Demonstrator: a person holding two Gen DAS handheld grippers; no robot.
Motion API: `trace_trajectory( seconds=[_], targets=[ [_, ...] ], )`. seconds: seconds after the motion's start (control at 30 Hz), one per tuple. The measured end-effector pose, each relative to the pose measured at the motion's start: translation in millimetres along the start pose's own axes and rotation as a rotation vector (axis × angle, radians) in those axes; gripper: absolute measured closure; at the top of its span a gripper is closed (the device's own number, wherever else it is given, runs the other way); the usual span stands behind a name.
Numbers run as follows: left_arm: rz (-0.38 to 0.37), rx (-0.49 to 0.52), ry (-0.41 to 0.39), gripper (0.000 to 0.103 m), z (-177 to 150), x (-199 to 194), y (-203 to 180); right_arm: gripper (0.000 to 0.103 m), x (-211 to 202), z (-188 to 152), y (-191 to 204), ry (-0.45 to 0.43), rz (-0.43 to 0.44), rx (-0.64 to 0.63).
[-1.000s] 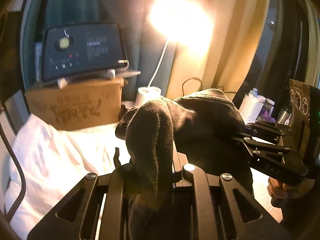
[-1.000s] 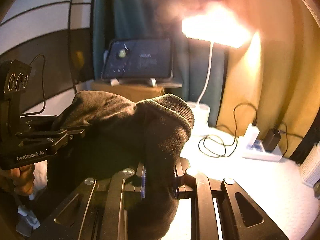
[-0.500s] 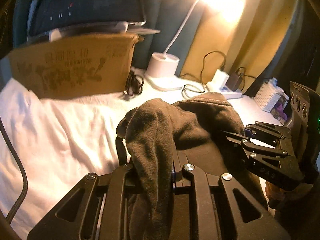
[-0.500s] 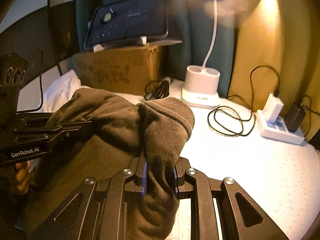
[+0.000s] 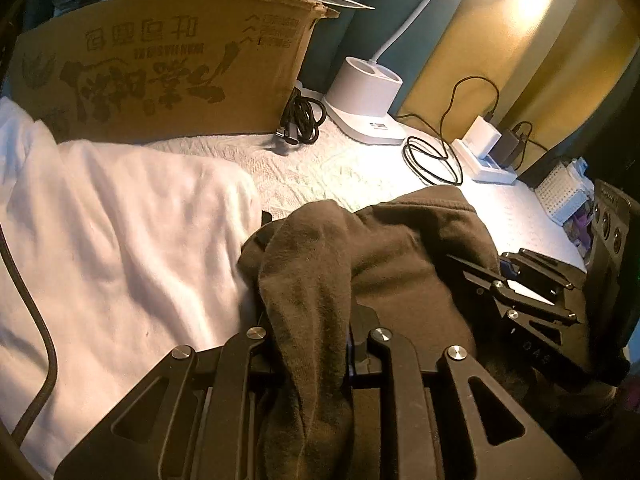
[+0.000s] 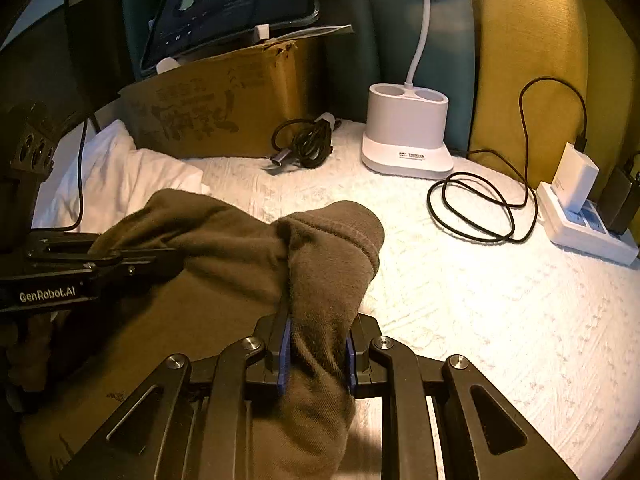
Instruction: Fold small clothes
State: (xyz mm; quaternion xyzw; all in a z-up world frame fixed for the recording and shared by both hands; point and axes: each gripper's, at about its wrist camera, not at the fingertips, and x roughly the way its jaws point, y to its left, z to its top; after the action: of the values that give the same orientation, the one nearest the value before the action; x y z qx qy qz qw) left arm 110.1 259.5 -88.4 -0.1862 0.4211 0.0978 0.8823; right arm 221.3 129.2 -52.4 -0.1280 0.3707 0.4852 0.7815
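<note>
Two grippers, left gripper [image 5: 310,344] easing its jaws, right gripper [image 6: 316,354] clamped, are holding the dark brown knitted garment [image 6: 240,248] over the white textured counter [image 6: 460,300]; we are judging folding barely begun.

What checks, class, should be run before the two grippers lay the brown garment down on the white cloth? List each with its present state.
1. Right gripper clamps the brown garment: ok, fabric is pinched between its blue pads.
2. Left gripper clamps the garment: not ok, its jaws are opening, though fabric sits between them.
3. Bare white cloth ahead for laying down: ok.
4. Black cable loop clear of the garment: ok, it lies apart to the right.
5. White towel clear of the garment: cannot tell, they meet at the left edge.
6. Garment edges aligned: cannot tell, the fabric is bunched.
</note>
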Motion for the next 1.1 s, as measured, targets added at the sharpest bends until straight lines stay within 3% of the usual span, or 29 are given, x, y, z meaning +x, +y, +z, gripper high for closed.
trace_trajectory(
  seconds=[0.13,0.2,0.27,0.33,0.67,0.8,0.97,1.1],
  targets=[
    [0.013,-0.008,0.023,0.084,3.7,5.2,3.1,0.081,11.1,0.9,-5.5,0.017,0.006,0.019],
    [0.019,-0.009,0.027,0.083,3.1,5.6,5.1,0.072,10.3,0.2,-6.6,0.016,-0.019,0.015],
    [0.023,-0.008,0.025,0.082,2.4,4.6,5.2,0.056,7.9,-2.3,-9.9,0.021,-0.051,0.018],
    [0.028,-0.009,0.025,0.081,2.1,3.9,6.2,0.051,5.5,-5.4,-14.6,0.026,-0.063,0.032],
    [0.115,0.023,-0.039,0.079,3.0,-20.5,0.2,0.051,-21.2,-18.2,-23.3,0.024,-0.116,0.069],
    [0.117,0.028,-0.057,0.079,5.2,-27.9,0.5,0.051,-28.6,-19.4,-25.7,0.019,-0.133,0.079],
    [0.107,0.068,-0.059,0.079,13.3,-25.0,-6.2,0.051,-28.4,-14.7,-29.3,0.012,-0.129,0.093],
    [0.165,0.082,-0.047,0.079,19.7,-10.7,-0.6,0.051,-17.9,-9.8,-34.1,0.016,-0.14,0.094]
  ],
)
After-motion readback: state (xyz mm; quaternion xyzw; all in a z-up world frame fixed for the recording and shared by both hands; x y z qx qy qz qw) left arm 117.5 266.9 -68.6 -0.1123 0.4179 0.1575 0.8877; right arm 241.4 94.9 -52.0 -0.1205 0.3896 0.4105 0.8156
